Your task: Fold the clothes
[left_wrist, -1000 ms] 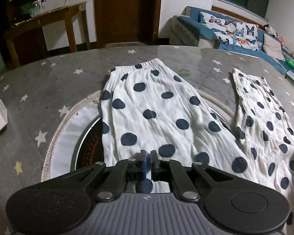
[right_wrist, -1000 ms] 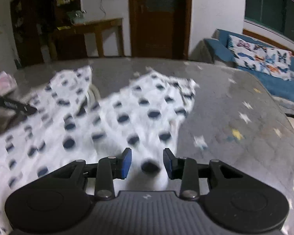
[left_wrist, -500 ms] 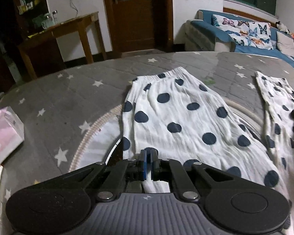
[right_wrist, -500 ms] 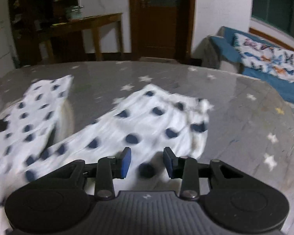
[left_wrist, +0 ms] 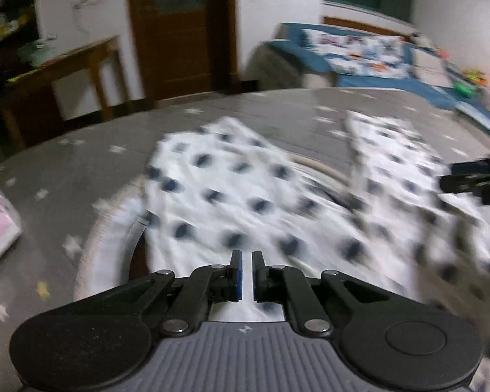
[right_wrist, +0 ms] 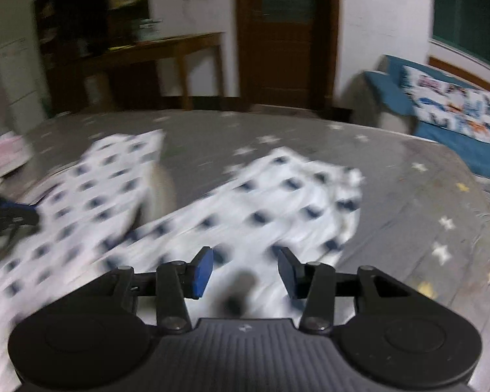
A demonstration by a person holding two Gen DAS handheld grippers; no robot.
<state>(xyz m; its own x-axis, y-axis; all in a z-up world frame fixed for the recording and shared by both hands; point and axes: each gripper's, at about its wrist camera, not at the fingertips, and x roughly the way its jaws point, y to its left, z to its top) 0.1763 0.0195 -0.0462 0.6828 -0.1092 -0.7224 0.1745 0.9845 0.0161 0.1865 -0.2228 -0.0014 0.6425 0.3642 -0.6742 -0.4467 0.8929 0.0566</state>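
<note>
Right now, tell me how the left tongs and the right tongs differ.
The left tongs have their fingers almost together, with only a thin gap showing; the right tongs are spread wide apart. Whether the left tongs pinch any cloth is too blurred to tell, while nothing sits between the right tongs' fingers. Both are black with blue pads and hang over the spotted white pants on the grey starred table.

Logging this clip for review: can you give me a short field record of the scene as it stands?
garment: white polka-dot trousers, spread out with the two legs apart
surface: grey star-print table
left gripper: narrow gap between fingers, over the cloth, nothing visibly held
right gripper: wide open above one trouser leg
image quality: both views motion-blurred
</note>
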